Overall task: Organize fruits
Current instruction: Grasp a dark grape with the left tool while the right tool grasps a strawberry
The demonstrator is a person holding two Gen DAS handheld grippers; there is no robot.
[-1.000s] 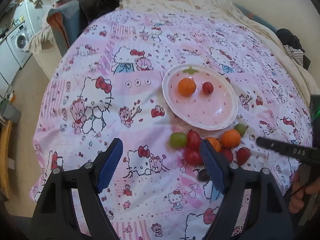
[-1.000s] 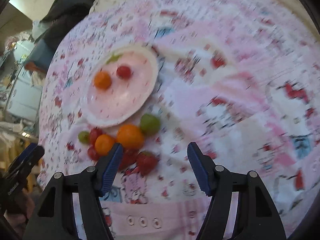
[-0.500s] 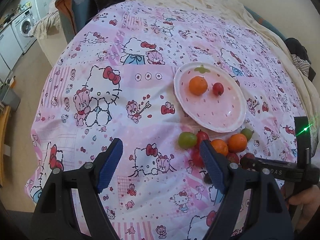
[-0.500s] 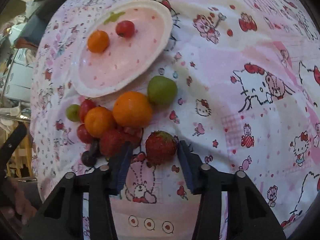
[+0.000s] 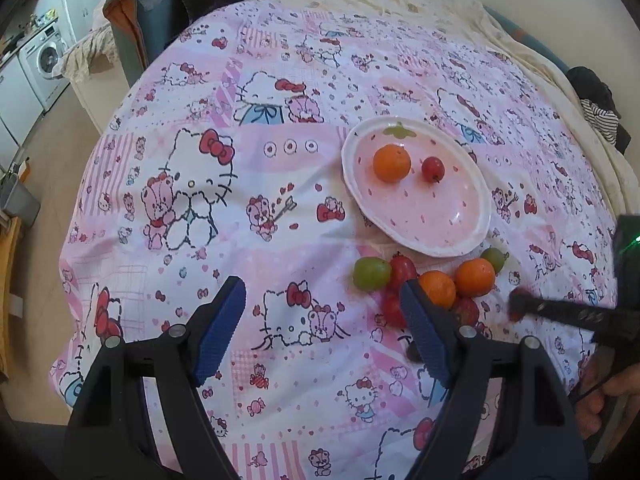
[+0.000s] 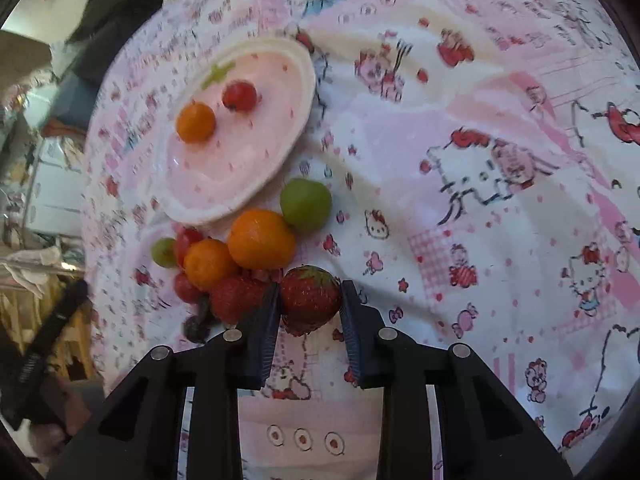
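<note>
A pink plate (image 5: 460, 242) (image 6: 192, 208) on the patterned bedspread holds an orange (image 5: 391, 162) (image 6: 195, 122) and a small red fruit (image 5: 433, 168) (image 6: 239, 96). Below the plate lies a pile of fruit: two oranges (image 6: 261, 239), green fruits (image 6: 305, 204) (image 5: 371, 273), red fruits and strawberries. My right gripper (image 6: 309, 300) is shut on a strawberry (image 6: 308, 298) at the pile's near edge; it also shows in the left wrist view (image 5: 516, 307). My left gripper (image 5: 322, 322) is open and empty, hovering above the bedspread left of the pile.
A Hello Kitty bedspread (image 5: 240, 160) covers the bed. A chair with dark clothes (image 5: 160, 12) stands at the far left. A washing machine (image 5: 44, 56) is beyond. Dark clothing (image 5: 596, 100) lies at the right edge.
My right gripper has moved in on the strawberry and closed on it. My left gripper has drawn back and left a little, staying open.
</note>
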